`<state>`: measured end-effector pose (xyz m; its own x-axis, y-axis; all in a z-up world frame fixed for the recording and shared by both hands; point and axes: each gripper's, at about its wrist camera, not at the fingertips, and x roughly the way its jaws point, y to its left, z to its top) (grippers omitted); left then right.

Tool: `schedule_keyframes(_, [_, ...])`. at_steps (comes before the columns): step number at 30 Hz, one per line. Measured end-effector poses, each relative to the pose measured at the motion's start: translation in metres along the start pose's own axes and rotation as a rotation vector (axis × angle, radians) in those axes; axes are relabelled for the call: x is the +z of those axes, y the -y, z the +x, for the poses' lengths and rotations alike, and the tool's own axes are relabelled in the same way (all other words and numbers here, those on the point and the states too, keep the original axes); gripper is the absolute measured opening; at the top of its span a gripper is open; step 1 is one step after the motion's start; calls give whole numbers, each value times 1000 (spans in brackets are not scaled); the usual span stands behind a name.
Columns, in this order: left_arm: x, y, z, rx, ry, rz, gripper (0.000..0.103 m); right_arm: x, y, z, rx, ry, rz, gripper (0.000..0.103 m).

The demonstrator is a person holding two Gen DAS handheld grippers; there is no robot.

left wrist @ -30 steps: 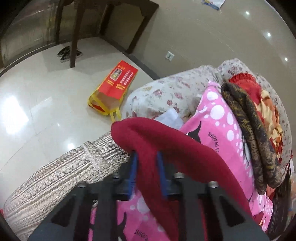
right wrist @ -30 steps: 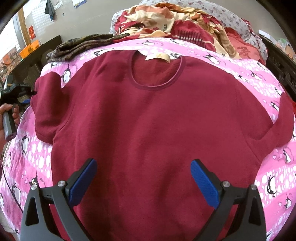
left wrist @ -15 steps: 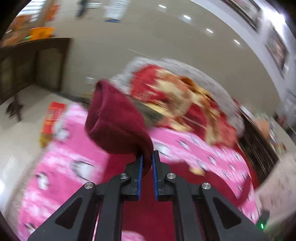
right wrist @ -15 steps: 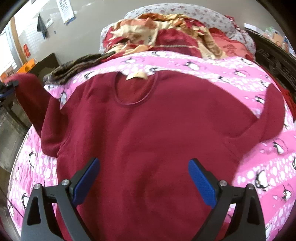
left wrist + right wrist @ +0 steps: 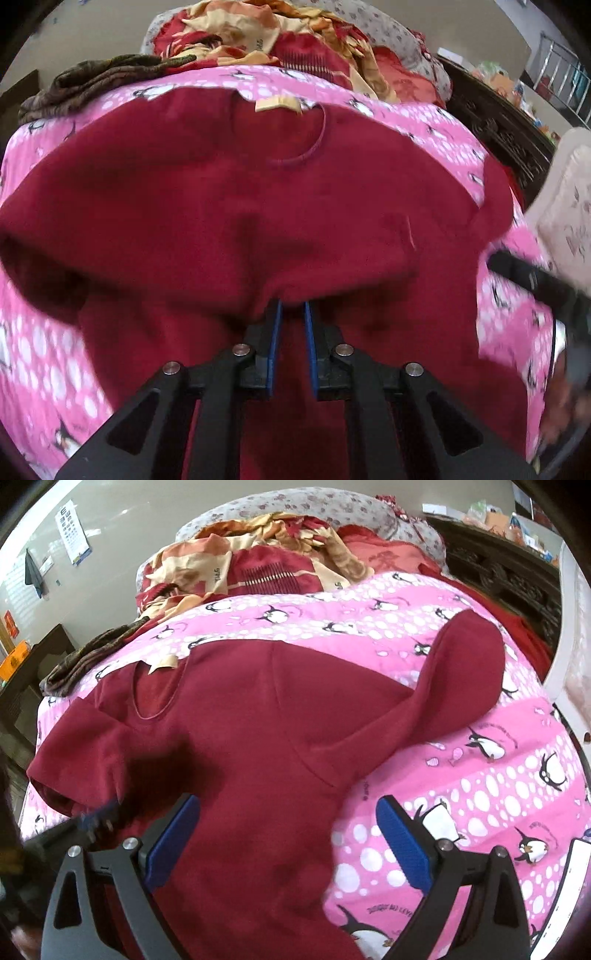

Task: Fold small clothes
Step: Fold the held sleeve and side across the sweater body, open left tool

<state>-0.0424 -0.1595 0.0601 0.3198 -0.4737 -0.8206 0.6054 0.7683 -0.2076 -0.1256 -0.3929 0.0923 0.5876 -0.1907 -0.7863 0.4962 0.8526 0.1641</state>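
Observation:
A dark red sweater (image 5: 207, 192) lies front up on the pink penguin bedspread (image 5: 480, 786), neckline (image 5: 155, 698) toward the back. My left gripper (image 5: 291, 312) is shut on the left sleeve's cuff and holds it over the sweater's body, so the sleeve (image 5: 110, 236) lies folded inward. The right wrist view shows it blurred at the lower left as the left gripper (image 5: 98, 818). My right gripper (image 5: 288, 812) hangs open above the sweater's right side with nothing between its pads. The right sleeve (image 5: 461, 675) lies spread out on the bedspread.
A pile of red and cream clothes (image 5: 258, 565) sits at the back of the bed, with a dark patterned cloth (image 5: 96, 81) at its left. Dark carved wooden furniture (image 5: 498, 125) runs along the right. A person's pale sleeve (image 5: 565, 206) is at the right edge.
My left gripper has carried the left sleeve from beyond the bed's left edge up and across onto the sweater's body. My right gripper has shifted to the right, toward the sweater's right side.

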Motion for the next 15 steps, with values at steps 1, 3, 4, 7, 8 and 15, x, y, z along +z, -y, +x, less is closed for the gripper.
schedule_keyframes(1, [-7,-3,-15,12,25,24,0,2,1,2,9,-3,0,99])
schedule_keyframes(3, [-18,-8,-39,59,73,68,5,6,2,6,40,-9,-5,99])
schedule_keyframes(4, [-22,-14,-50,96,99,84,10,7,1,8,60,-12,-6,99])
schedule_keyframes(7, [-24,-56,-70,214,138,48,11,12,-7,21,125,-46,-12,99])
schedule_keyframes(8, [-24,-70,-72,247,140,22,11,12,-13,28,137,-59,-23,99])
schedule_keyframes(15, [-23,-137,-51,433,83,-141,11,6,-64,78,151,-155,-177,44])
